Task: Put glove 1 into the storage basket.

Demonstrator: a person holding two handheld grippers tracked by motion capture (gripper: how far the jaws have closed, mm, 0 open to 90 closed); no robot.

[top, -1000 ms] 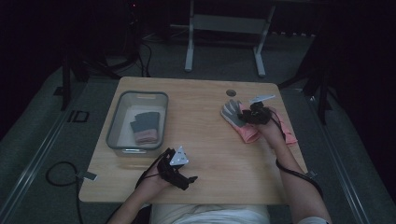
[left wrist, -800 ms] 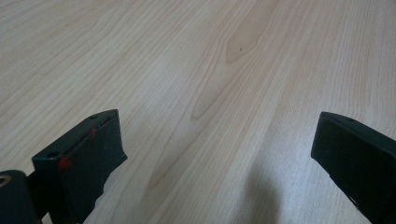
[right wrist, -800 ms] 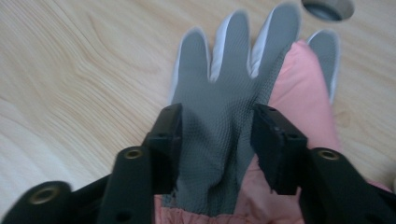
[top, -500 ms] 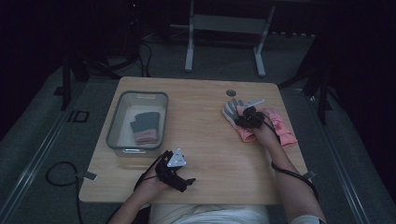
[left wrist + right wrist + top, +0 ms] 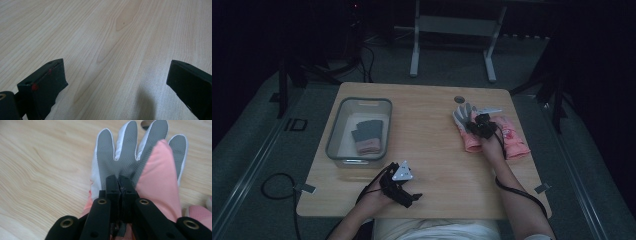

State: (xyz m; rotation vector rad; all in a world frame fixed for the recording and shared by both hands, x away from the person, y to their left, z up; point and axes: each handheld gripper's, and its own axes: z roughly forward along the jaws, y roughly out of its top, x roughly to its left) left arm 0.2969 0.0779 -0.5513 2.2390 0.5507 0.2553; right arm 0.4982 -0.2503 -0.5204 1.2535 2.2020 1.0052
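Right gripper view: right hand-held gripper (image 5: 119,182) just pinched closed on the glove (image 5: 125,160), hiding its palm.

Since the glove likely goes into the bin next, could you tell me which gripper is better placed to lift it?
Right: the right gripper has just closed on the glove; the left gripper rests open over bare table.

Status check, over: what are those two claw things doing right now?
Right gripper fingers just closed, pinching the pink-and-grey glove. Left gripper open over bare table. Nothing in the way.
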